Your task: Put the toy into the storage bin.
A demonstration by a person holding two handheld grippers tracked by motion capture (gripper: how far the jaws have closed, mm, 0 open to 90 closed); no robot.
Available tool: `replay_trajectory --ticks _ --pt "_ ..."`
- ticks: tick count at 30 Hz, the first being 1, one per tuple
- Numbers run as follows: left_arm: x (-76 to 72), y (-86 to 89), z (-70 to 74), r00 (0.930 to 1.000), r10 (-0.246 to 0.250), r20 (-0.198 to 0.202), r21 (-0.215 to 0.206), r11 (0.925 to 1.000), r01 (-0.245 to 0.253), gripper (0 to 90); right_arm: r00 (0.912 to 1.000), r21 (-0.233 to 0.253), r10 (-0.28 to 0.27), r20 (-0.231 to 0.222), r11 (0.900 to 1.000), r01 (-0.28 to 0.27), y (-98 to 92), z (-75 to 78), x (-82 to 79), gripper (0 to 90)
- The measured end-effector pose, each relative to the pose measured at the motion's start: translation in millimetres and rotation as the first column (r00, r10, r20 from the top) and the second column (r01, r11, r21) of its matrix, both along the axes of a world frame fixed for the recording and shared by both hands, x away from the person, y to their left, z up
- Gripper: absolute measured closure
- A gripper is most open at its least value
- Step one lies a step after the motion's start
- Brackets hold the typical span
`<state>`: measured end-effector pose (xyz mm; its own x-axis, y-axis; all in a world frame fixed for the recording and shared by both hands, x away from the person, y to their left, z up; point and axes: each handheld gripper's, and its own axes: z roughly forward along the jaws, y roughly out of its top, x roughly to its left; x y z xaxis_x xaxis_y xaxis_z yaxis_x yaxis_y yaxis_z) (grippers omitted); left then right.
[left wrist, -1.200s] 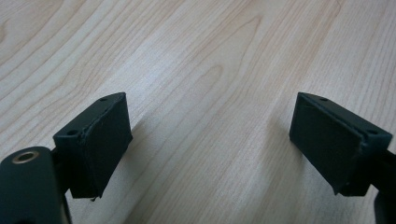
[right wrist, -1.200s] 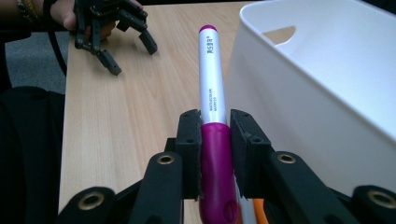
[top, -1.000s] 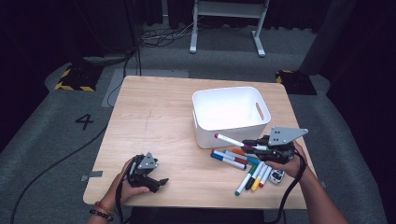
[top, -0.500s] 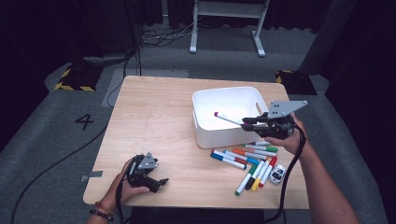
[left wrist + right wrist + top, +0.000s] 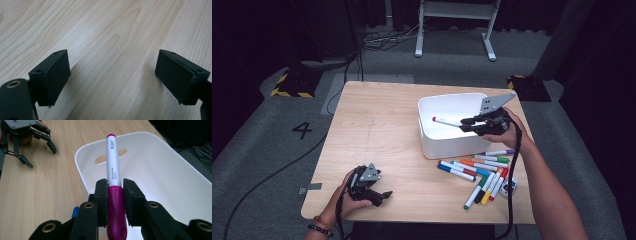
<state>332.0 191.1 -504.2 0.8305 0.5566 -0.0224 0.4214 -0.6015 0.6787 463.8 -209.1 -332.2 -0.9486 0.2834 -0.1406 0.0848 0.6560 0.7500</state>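
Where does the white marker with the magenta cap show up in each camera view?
High view: the white marker with the magenta cap lies level above the white plastic bin, clamped in the right gripper.
Right gripper view: the marker stands at centre, cap gripped between the jaws.
Left gripper view: bare wooden table, no marker.
Shared landmark: the bin.
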Motion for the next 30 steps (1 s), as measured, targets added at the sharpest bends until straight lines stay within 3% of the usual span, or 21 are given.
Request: replay_trajectory --ticks 8,10,13,14,19,25,29,30 --pt "0.0 0.0 0.0 1.0 0.0 0.0 0.0 1.0 0.0 13.1 0.9997 -0.091 0.006 -0.023 0.996 -0.008 13.0 -14.3 16.1 74.1" --pt "0.0 0.0 0.0 1.0 0.0 0.0 0.0 1.0 0.0 13.0 0.9991 -0.145 0.012 -0.04 0.989 -0.018 18.2 -18.3 20.5 74.1" --pt "0.0 0.0 0.0 1.0 0.0 0.0 0.0 1.0 0.0 13.1 0.9989 -0.176 0.015 -0.044 0.984 -0.022 21.0 -20.3 22.4 74.0" --pt "0.0 0.0 0.0 1.0 0.0 0.0 0.0 1.0 0.0 13.1 0.9983 -0.208 0.024 -0.053 0.978 -0.035 23.2 -22.3 24.3 74.0" --pt "0.0 0.0 0.0 1.0 0.0 0.0 0.0 1.0 0.0 13.0 0.9969 -0.231 0.009 -0.078 0.973 -0.027 23.0 -25.2 26.0 74.0" --pt "0.0 0.0 0.0 1.0 0.0 0.0 0.0 1.0 0.0 13.1 0.9923 -0.241 0.031 -0.12 0.969 -0.059 15.2 -28.1 28.7 73.9" --pt "0.0 0.0 0.0 1.0 0.0 0.0 0.0 1.0 0.0 13.1 0.9916 -0.242 0.025 -0.127 0.969 -0.055 13.1 -28.5 29.4 73.8" --pt "0.0 0.0 0.0 1.0 0.0 0.0 0.0 1.0 0.0 13.0 0.9916 -0.257 0.022 -0.128 0.965 -0.054 12.8 -28.1 30.6 73.6"
